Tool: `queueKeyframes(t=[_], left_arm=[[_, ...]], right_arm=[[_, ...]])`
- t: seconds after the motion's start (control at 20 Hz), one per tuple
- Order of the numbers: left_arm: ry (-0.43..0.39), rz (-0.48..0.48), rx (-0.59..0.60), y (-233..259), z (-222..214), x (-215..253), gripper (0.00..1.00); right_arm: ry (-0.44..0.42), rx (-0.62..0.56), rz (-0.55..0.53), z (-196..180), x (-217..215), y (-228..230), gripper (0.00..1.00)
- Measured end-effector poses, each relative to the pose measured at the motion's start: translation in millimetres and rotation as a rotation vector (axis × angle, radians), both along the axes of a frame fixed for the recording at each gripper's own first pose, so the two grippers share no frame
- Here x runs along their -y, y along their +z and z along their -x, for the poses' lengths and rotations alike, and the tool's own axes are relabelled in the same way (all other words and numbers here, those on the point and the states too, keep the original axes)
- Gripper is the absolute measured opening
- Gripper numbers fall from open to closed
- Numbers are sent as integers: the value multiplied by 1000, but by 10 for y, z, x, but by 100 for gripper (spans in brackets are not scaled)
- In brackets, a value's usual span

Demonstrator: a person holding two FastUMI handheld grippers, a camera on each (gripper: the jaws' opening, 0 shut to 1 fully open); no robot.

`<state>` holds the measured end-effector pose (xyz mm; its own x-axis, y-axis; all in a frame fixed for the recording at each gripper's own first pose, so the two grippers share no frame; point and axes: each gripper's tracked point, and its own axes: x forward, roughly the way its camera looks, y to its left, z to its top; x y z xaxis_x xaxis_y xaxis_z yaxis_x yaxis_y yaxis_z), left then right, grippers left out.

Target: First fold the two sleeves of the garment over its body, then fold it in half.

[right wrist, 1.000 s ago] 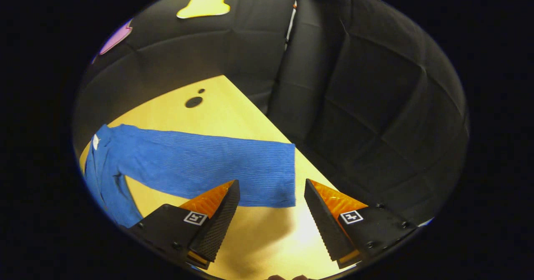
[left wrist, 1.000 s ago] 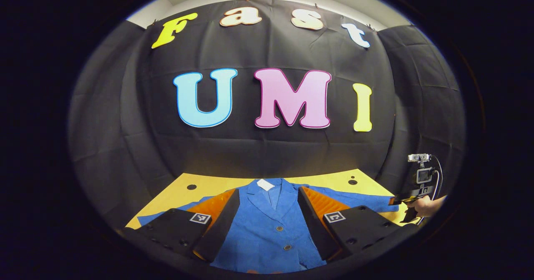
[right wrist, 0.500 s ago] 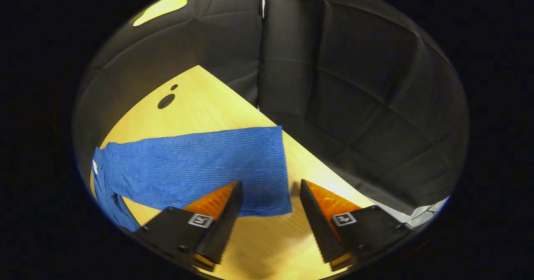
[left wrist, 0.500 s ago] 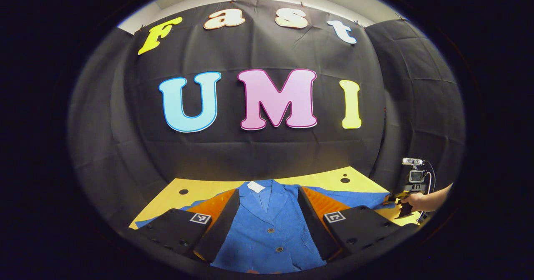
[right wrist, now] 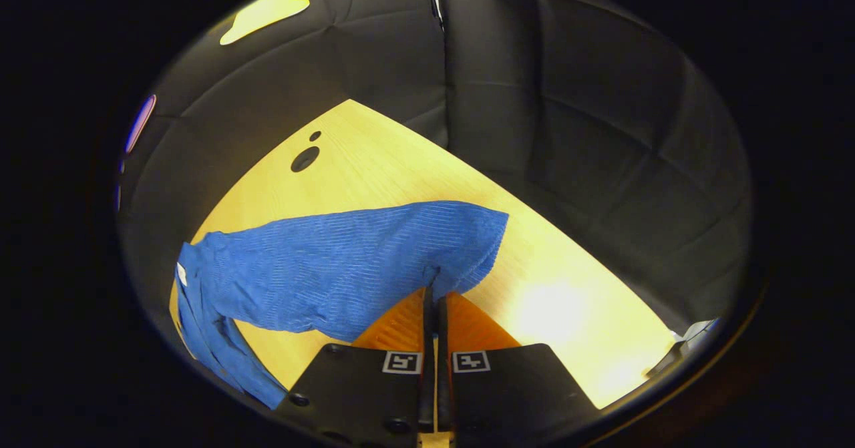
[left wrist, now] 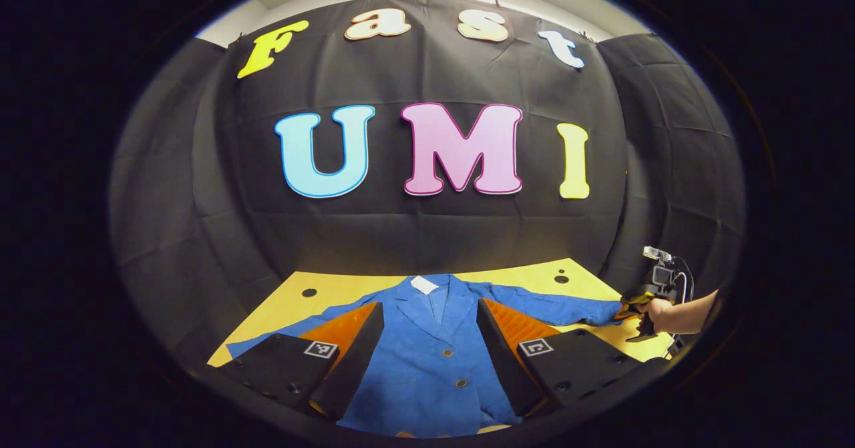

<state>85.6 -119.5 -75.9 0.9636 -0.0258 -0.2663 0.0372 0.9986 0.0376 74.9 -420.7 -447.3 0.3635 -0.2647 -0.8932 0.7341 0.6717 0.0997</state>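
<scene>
A blue buttoned jacket lies face up on the yellow table, both sleeves spread outward. My left gripper hovers open above the jacket's chest, its fingers on either side of the button row. In the right gripper view my right gripper is shut on the near edge of a sleeve, close to the cuff, and the cloth puckers upward there. The left gripper view shows that same gripper at the far right, held by a hand at the sleeve's end.
The table has dark round holes near its far corners. Black cloth walls close the booth behind and to the right. The table's right edge runs close past the pinched cuff.
My right gripper went from open over the cuff to shut on the sleeve's edge, lifting the cloth slightly. The left gripper stayed open over the jacket's body, shifting only a little.
</scene>
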Motion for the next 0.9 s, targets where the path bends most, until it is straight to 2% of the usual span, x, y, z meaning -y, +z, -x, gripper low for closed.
queueKeyframes(t=[0.1,0.2,0.4,0.65,0.9], left_arm=[[20,-7,-4,0,18,-158,81],[33,9,1,10,44,-296,81],[80,51,3,-16,93,-598,81],[147,69,27,-5,319,-1104,81],[274,111,3,-165,656,-1801,81]], right_arm=[[-14,79,58,-200,-25,240,3],[24,130,63,-425,-249,466,2],[132,206,34,-904,-1082,757,2],[345,273,-69,-1490,-2750,1045,2],[581,309,-127,-1945,-4515,1248,2]])
